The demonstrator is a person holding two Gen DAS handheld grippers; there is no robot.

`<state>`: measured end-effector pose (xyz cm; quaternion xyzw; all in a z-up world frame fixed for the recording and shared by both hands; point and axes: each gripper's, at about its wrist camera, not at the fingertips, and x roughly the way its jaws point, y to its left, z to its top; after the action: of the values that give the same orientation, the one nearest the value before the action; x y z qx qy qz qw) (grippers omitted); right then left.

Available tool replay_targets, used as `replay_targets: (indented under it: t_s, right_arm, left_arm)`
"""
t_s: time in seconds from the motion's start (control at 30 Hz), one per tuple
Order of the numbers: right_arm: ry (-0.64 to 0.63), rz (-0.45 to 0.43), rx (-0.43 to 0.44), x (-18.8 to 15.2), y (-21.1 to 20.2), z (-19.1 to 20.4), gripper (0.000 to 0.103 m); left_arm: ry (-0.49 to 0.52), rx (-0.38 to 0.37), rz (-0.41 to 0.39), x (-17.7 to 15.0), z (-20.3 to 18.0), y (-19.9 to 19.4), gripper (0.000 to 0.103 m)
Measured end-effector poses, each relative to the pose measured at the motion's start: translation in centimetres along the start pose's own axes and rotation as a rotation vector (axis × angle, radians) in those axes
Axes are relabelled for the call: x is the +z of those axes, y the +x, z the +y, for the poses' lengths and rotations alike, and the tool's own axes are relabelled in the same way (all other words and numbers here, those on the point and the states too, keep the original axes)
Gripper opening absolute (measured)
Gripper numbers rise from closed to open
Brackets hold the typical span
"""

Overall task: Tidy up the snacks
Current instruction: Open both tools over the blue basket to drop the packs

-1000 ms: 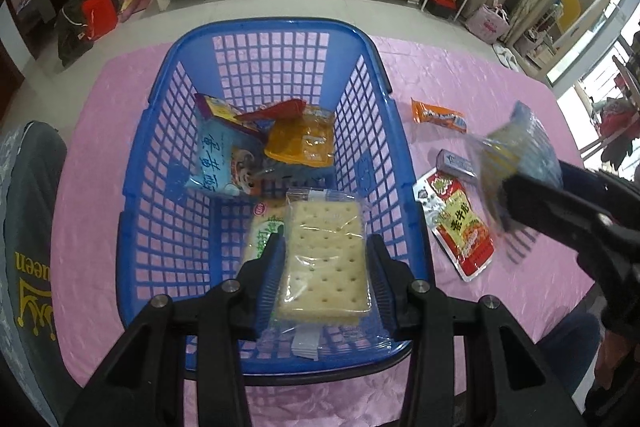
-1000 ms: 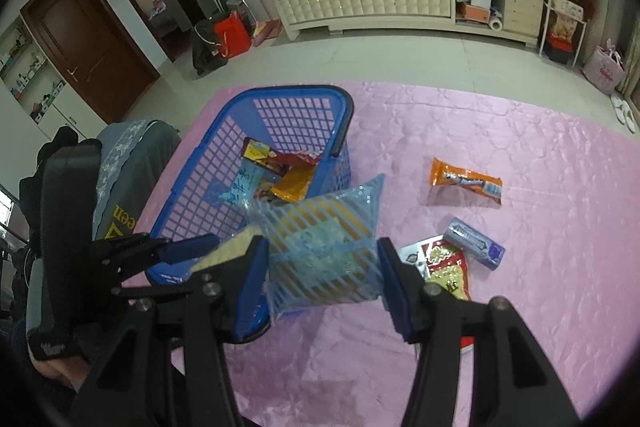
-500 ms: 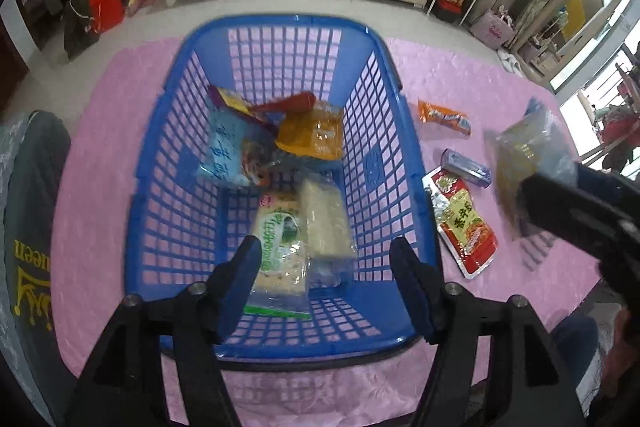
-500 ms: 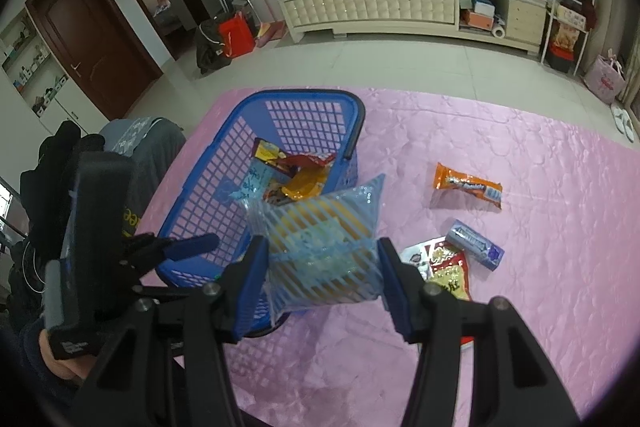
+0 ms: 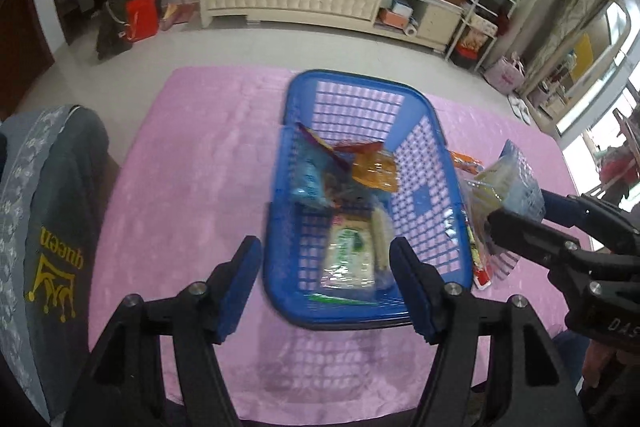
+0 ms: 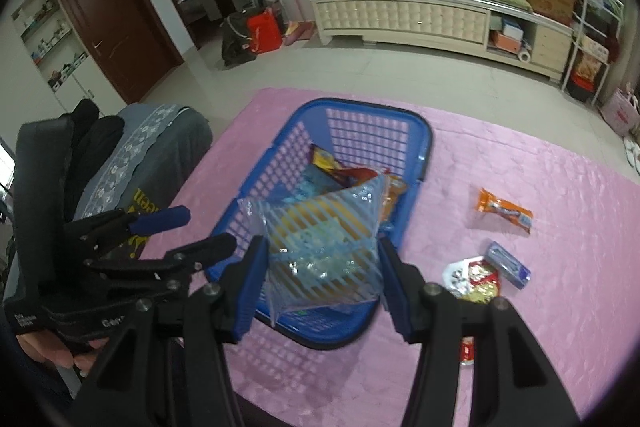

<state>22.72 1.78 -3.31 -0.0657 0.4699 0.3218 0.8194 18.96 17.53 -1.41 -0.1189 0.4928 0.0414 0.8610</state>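
Your left gripper [image 5: 326,289] dropped the cracker pack [image 5: 352,251] into the blue basket [image 5: 424,211] and pulled back, jaws apart, empty. Your right gripper [image 6: 320,285] squeezes the striped bag [image 6: 324,247] over the basket's near edge. It's light, soft, crinkly; hold its middle gently.

I see that my left gripper [image 5: 326,269] and right gripper [image 6: 320,279] are black frames with silver screws, blue finger pads and white lettering on the bodies.
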Motion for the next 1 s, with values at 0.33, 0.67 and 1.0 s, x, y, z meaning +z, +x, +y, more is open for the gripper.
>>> replay_targets:
  t_s: [0.33, 0.67, 1.0]
  right_arm:
    - [-0.029, 0.067, 0.022, 1.0, 4.5, 2.5, 0.06]
    - [-0.008, 0.175, 0.003, 1.1, 9.9, 2.5, 0.06]
    - [0.036, 0.18, -0.006, 1.1, 11.4, 1.9, 0.089]
  left_arm:
    - [-0.028, 0.014, -0.003, -0.3, 3.9, 0.0, 0.064]
    - [-0.052, -0.003, 0.022, -0.2, 6.2, 2.6, 0.064]
    - [-0.086, -0.007, 0.032, -0.5, 7.8, 3.4, 0.064]
